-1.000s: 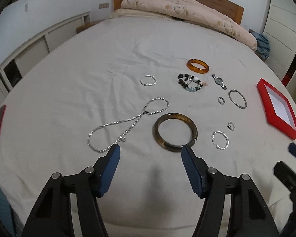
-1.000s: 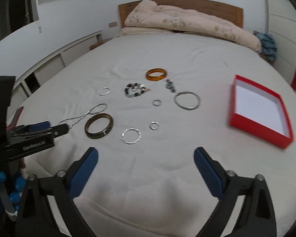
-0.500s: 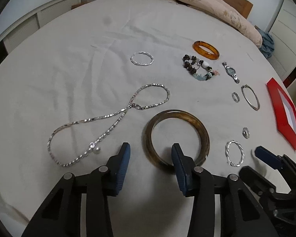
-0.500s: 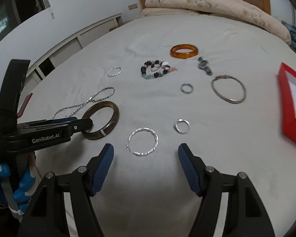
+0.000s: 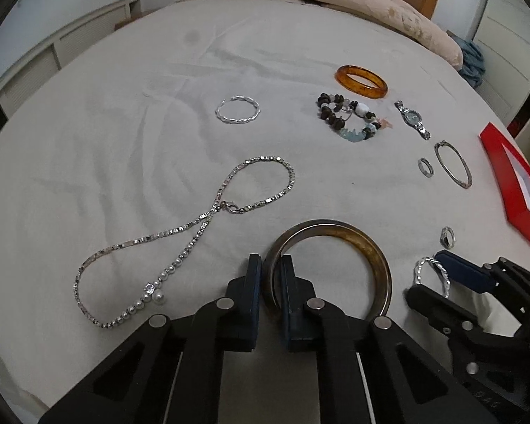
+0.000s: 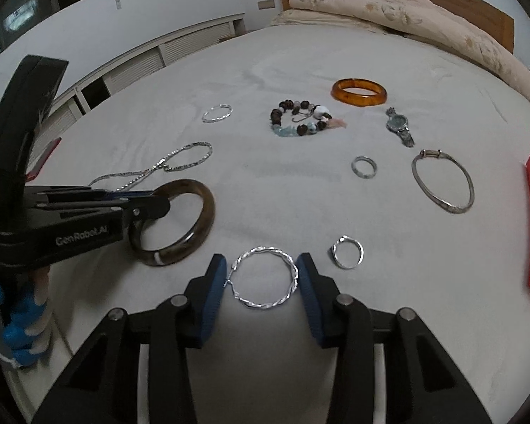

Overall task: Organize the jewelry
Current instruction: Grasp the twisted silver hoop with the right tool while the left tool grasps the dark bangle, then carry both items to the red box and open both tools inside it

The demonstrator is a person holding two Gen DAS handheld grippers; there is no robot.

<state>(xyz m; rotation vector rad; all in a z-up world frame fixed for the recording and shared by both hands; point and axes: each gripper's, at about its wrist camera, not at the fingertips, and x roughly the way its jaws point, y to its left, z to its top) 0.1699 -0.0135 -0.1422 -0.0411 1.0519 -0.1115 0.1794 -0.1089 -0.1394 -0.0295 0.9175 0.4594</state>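
Jewelry lies spread on a white bed. My left gripper [image 5: 270, 265] is shut on the near-left rim of a dark brown bangle [image 5: 374, 251], which also shows in the right wrist view [image 6: 194, 226]. My right gripper [image 6: 261, 272] is partly closed, its blue pads on either side of a twisted silver hoop [image 6: 265, 279] and close to it; the hoop lies flat on the sheet. The same hoop shows in the left wrist view [image 5: 438, 275]. A silver chain necklace [image 5: 201, 222] lies left of the bangle.
Further out lie an amber bangle [image 5: 361, 82], a beaded bracelet [image 5: 346, 116], a small watch [image 5: 412, 119], a second twisted hoop [image 5: 237, 110], a thin silver bangle [image 6: 442, 185] and two rings [image 6: 364, 167] [image 6: 348, 252]. A red box [image 5: 512, 183] sits at the right. Pillows lie at the headboard.
Both grippers moved forward and down and narrowed. The left closed onto the brown bangle's rim. The right closed in around the twisted silver hoop.
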